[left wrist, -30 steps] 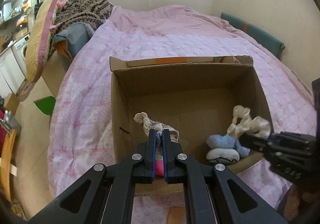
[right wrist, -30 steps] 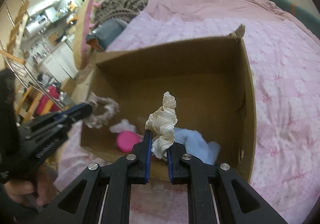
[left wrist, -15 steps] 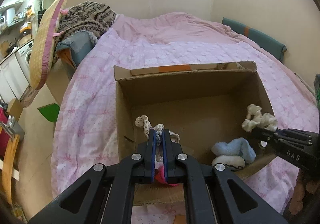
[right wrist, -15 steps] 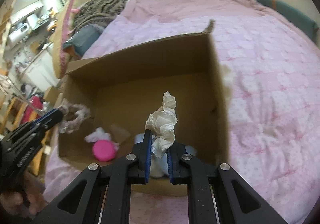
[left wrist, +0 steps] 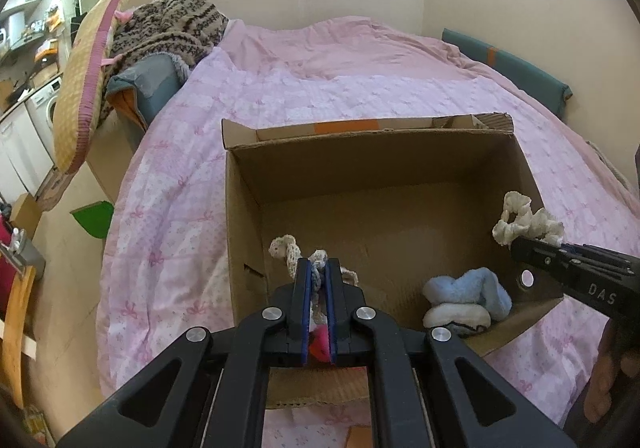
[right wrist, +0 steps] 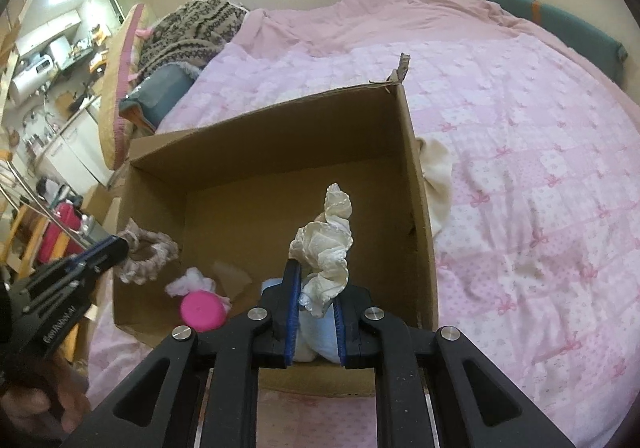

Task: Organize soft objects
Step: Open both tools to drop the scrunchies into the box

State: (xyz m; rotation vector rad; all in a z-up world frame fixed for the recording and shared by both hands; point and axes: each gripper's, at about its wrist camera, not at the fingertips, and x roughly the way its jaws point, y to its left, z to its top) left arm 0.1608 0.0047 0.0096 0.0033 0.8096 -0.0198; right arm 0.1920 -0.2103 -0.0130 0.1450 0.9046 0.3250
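An open cardboard box point(left wrist: 240, 232) sits on a pink bed. My left gripper point(left wrist: 318, 268) is shut on a beige lace scrunchie point(left wrist: 284, 248) above the box's near left corner. In the right wrist view that scrunchie point(right wrist: 148, 260) hangs from the left gripper point(right wrist: 120, 248). Over the box's near right side, my right gripper point(right wrist: 316, 288) holds a cream scrunchie point(right wrist: 324, 248) upright. Its jaws are opening, and the scrunchie is still caught between the pads. In the left wrist view the cream scrunchie point(left wrist: 528, 226) sits at the right gripper point(left wrist: 516, 244) tip.
On the box floor lie a light blue soft bundle point(left wrist: 468, 288) on a white one point(left wrist: 456, 318), and a pink round thing point(right wrist: 200, 312) with white fluff. A cream cloth point(right wrist: 436, 175) lies outside the box's right wall. Pillows and a knitted blanket point(left wrist: 168, 27) are piled at the bed's far left.
The right gripper's jaws have parted a little around the cream scrunchie. That gripper has drifted right toward the box's right wall. The left gripper has stayed over the near left corner.
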